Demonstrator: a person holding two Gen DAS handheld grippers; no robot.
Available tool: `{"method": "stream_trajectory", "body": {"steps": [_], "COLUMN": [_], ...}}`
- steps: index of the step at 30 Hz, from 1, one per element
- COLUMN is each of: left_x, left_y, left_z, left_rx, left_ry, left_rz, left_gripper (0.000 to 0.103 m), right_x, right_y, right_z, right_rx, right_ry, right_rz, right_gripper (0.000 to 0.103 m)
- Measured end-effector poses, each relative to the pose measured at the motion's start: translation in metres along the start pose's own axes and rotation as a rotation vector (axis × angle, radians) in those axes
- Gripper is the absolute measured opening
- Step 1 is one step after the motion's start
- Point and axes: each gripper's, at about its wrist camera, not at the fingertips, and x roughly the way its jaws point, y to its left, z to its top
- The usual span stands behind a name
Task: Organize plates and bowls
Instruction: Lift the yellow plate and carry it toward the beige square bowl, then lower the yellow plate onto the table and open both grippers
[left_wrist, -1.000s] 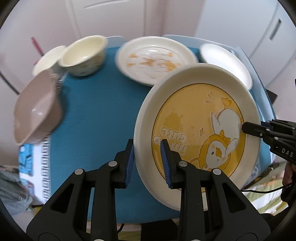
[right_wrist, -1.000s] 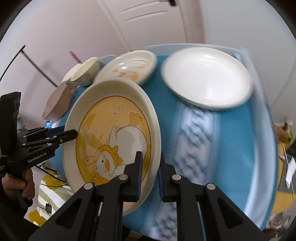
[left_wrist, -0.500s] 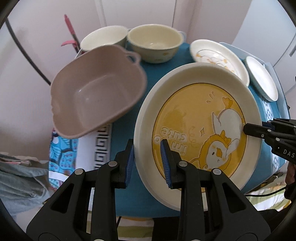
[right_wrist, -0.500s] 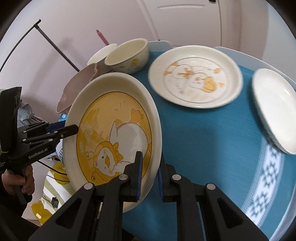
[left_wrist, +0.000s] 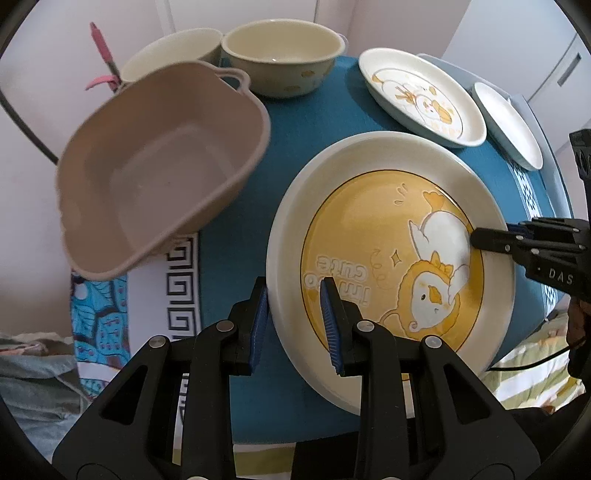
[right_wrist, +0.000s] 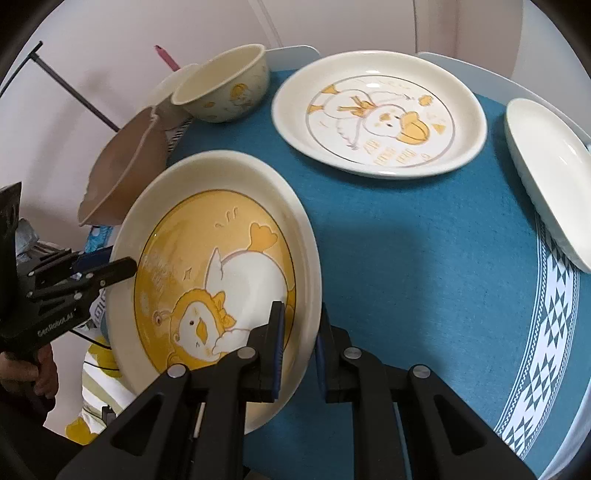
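Both grippers hold one yellow duck plate (left_wrist: 391, 258) by opposite rims, tilted above the blue tablecloth. My left gripper (left_wrist: 293, 295) is shut on its left rim; my right gripper (right_wrist: 299, 325) is shut on its right rim, with the plate (right_wrist: 207, 280) to its left. The right gripper shows in the left wrist view (left_wrist: 491, 240) and the left gripper in the right wrist view (right_wrist: 107, 269). A white duck plate (right_wrist: 376, 110) and a plain white plate (right_wrist: 546, 177) lie on the table. A cream bowl (left_wrist: 280, 55) stands at the back.
A beige square tub (left_wrist: 159, 166) stands at the table's left edge, close to the held plate. Another cream bowl (left_wrist: 170, 51) stands behind it. The blue tablecloth (right_wrist: 424, 258) has a patterned white border (right_wrist: 546, 350) on the right. White cupboard doors stand behind the table.
Both grippers carried the yellow plate leftward and lower. The beige tub came close on the left, and the white plates shifted to the right of the views.
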Motion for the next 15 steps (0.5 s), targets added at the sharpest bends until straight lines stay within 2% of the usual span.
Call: {"method": "stream_trajectory", "body": {"steps": [15], "left_x": [0.0033], "left_y": [-0.0037], "left_z": [0.0087], "left_rx": [-0.003], "left_ry": [-0.006], "left_rz": [0.016], "left_gripper": [0.025], "right_x": [0.0046], "right_y": [0.0015], "right_z": [0.0017], "right_rx": [0.023], "right_ry": [-0.015], "right_rz": [-0.005], "right_gripper": [0.014]}}
